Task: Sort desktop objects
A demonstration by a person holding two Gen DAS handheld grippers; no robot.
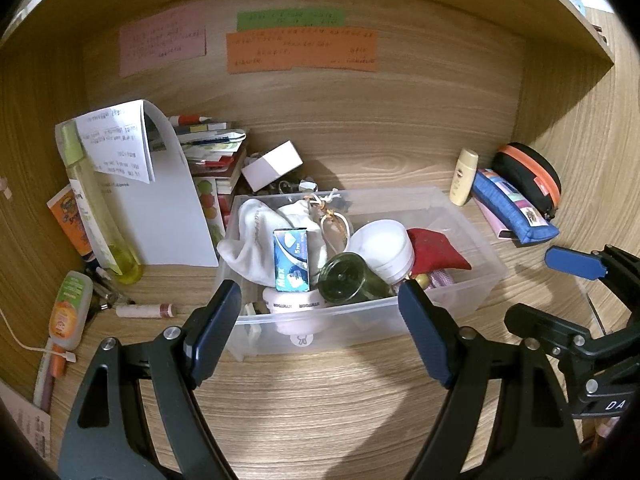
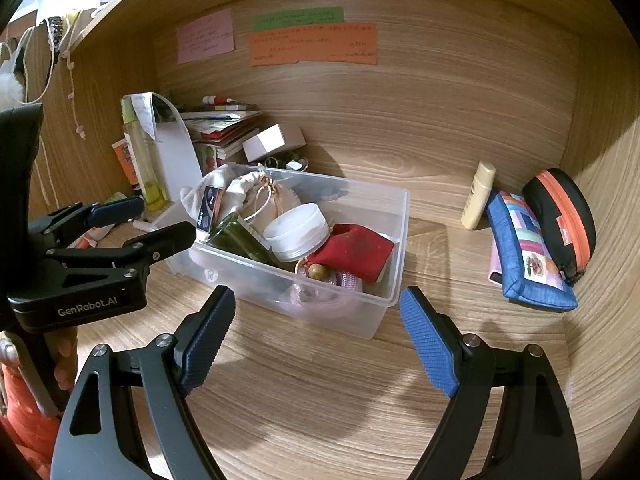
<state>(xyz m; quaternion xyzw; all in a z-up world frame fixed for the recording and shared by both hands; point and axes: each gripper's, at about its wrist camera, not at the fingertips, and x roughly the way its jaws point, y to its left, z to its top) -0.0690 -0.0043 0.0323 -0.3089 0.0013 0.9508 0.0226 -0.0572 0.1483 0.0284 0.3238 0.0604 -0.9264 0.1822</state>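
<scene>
A clear plastic bin [image 1: 476, 256] [image 2: 396, 240] stands mid-desk, holding a white cloth pouch [image 1: 256, 236], a blue box [image 1: 291, 260], a green glass bottle [image 1: 352, 280] [image 2: 240, 240], a white round jar [image 1: 384, 248] [image 2: 298, 232] and a red pouch [image 1: 436, 256] [image 2: 352, 252]. My left gripper [image 1: 320, 332] is open and empty just in front of the bin; it also shows in the right wrist view [image 2: 148, 220]. My right gripper [image 2: 316, 340] is open and empty before the bin's near right corner.
At the right wall lie a blue patchwork pouch [image 1: 516, 212] [image 2: 528, 252], a black-orange zip case [image 1: 532, 176] [image 2: 564, 216] and a cream bottle [image 1: 464, 176] [image 2: 478, 196]. At left stand a yellow-green spray bottle [image 1: 92, 204], papers [image 1: 160, 200], sunscreen tubes [image 1: 68, 312], a lip balm [image 1: 146, 311] and a white box [image 1: 272, 165].
</scene>
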